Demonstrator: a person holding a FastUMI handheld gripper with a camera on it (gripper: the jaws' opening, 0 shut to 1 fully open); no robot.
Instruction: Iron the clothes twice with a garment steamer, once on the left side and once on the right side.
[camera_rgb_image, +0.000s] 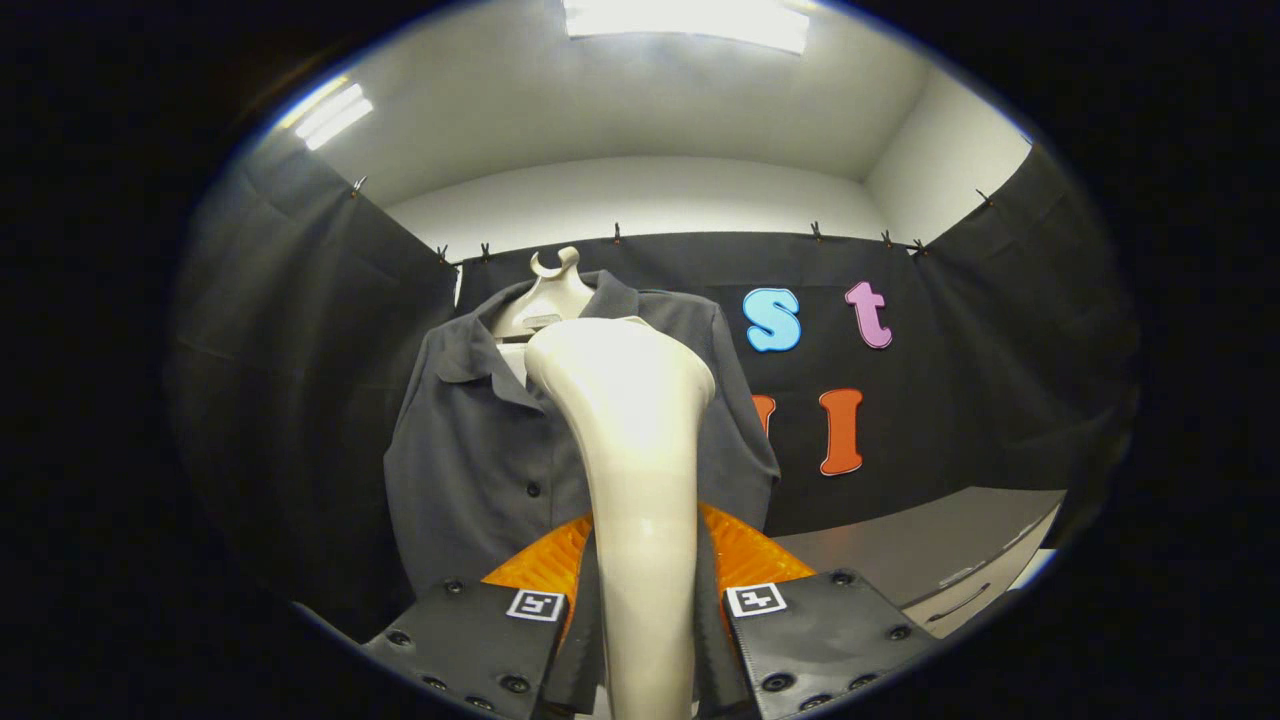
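The claw pinches the steamer upright, its head facing the hung shirt just ahead, ready for ironing.

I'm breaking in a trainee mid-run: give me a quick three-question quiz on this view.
1. True or false: the gripper is shut on the garment steamer.
2. What hangs beyond the steamer's head? A) a towel B) a dark button-up shirt C) trousers
3. Fill in: the shirt hangs on a pale ____ in front of the black cloth wall.

Key:
1. True; both fingers press on the steamer's handle.
2. B, the shirt.
3. hanger.
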